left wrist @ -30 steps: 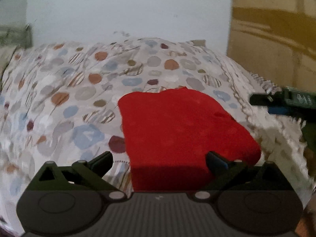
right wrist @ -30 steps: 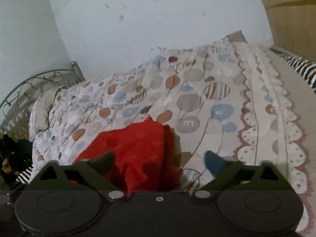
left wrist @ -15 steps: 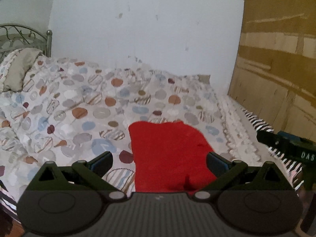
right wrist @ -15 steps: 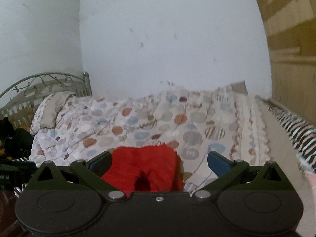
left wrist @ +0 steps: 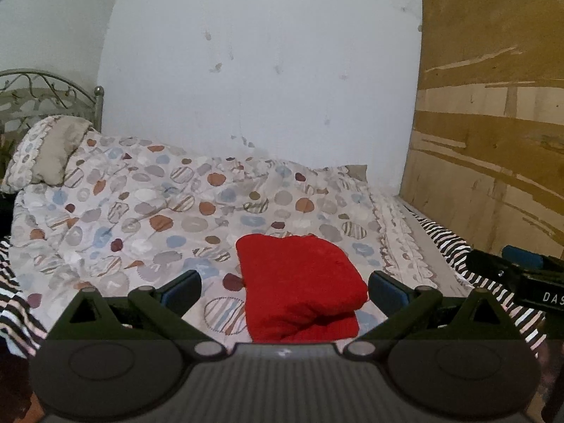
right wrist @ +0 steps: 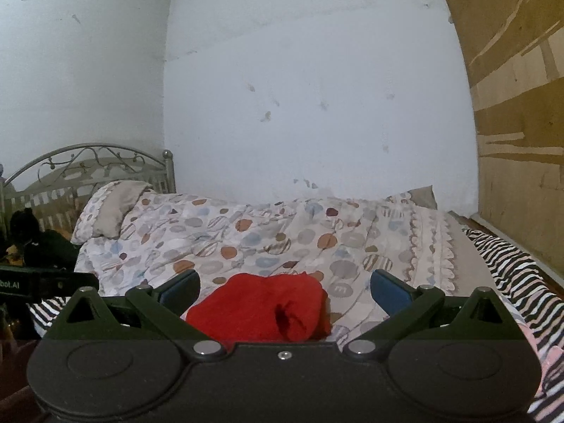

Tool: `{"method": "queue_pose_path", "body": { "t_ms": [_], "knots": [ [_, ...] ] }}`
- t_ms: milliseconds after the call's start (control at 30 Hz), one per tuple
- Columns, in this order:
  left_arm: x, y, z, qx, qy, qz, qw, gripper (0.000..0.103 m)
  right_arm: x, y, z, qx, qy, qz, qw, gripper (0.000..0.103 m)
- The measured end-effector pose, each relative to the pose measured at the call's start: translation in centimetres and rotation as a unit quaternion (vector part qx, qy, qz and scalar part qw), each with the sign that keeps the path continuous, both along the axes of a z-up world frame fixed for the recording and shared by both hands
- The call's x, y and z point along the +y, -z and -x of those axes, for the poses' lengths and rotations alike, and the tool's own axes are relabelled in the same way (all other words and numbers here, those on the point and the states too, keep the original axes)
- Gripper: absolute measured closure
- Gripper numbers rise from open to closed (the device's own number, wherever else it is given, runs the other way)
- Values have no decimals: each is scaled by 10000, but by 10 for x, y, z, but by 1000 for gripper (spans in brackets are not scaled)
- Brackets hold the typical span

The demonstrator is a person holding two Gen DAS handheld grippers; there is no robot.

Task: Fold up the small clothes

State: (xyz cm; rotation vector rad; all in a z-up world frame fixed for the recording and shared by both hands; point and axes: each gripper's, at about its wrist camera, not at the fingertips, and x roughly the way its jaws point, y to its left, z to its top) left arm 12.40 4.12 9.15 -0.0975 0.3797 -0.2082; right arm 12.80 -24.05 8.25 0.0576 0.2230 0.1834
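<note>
A red garment [left wrist: 299, 282] lies folded into a compact rectangle on the spotted bedspread [left wrist: 158, 211], close to the bed's near edge. My left gripper [left wrist: 283, 290] is open and held back above it, nothing between its fingers. In the right wrist view the same red garment [right wrist: 261, 306] shows as a low bundle with a dark fold opening at its right end. My right gripper [right wrist: 283, 287] is open too, pulled back from the cloth and empty. The right gripper's body [left wrist: 521, 278] appears at the right edge of the left wrist view.
A pillow [right wrist: 109, 211] and a metal headboard [right wrist: 88, 162] stand at the bed's left end. A zebra-striped sheet [right wrist: 511, 264] runs along the right side beside a wooden board [left wrist: 493, 141]. A white wall [left wrist: 264, 70] backs the bed. Dark items [right wrist: 38, 243] sit at the left.
Both grippers have drawn back and risen away from the bed, so the red garment looks smaller and more of the wall and headboard shows. The garment lies folded and released.
</note>
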Motion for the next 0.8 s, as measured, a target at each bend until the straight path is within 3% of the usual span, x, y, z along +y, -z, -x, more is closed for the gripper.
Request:
{"method": "queue_pose_path", "body": {
  "t_ms": [467, 800],
  "knots": [
    [23, 41, 58, 233, -287, 36, 9993, 0, 11, 36, 78, -82, 245, -1, 9997, 0],
    [29, 72, 62, 732, -440, -91, 9963, 0, 16, 64, 71, 501, 184, -132, 9985, 0]
  ]
}}
